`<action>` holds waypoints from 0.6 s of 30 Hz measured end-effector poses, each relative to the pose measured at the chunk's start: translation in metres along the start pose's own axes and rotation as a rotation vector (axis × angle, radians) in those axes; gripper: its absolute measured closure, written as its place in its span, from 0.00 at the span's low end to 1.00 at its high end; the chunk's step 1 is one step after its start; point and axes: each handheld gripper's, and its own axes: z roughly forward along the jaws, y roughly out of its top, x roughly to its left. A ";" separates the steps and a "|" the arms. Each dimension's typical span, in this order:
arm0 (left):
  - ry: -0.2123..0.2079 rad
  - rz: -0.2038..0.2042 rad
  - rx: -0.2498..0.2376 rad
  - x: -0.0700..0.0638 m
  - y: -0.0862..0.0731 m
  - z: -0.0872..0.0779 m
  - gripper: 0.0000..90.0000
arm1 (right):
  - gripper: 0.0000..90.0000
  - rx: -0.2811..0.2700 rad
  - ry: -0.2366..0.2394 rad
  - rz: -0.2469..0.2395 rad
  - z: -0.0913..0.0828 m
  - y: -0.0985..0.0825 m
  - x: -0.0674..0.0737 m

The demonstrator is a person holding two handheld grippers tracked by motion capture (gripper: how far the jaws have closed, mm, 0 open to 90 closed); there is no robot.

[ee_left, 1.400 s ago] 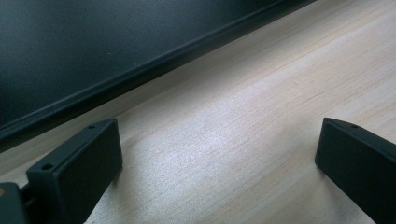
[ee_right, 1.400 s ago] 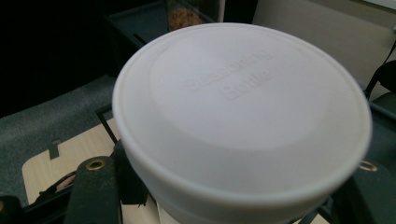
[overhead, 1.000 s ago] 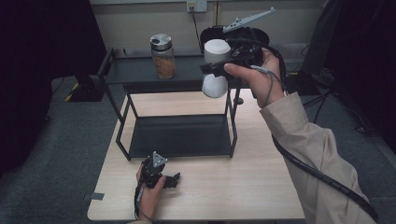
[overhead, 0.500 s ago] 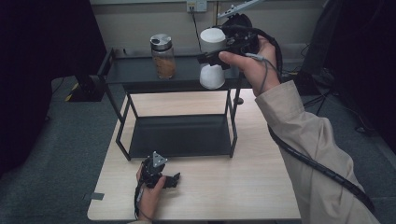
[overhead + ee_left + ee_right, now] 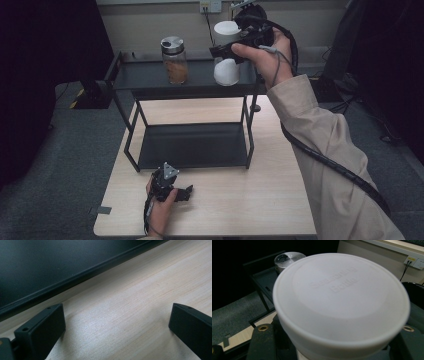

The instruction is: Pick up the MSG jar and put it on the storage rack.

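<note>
Right hand-held gripper (image 5: 225,49) clamps the white seasoning bottle (image 5: 226,72) above the black rack's top shelf (image 5: 145,77), while the left hand-held gripper (image 5: 186,192) rests open-jawed on the table (image 5: 260,200).

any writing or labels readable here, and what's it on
"Seasoning Bottle": raised letters, faint but legible, on the white lid of the white bottle gripped in the right gripper.
Yellow sticker on the wall socket: too small to read.
Glass jar on the rack's top shelf: no legible label.
</note>
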 end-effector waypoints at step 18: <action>0.000 0.000 0.000 0.000 0.000 0.000 0.00 | 0.38 0.009 -0.026 0.025 0.026 0.010 -0.006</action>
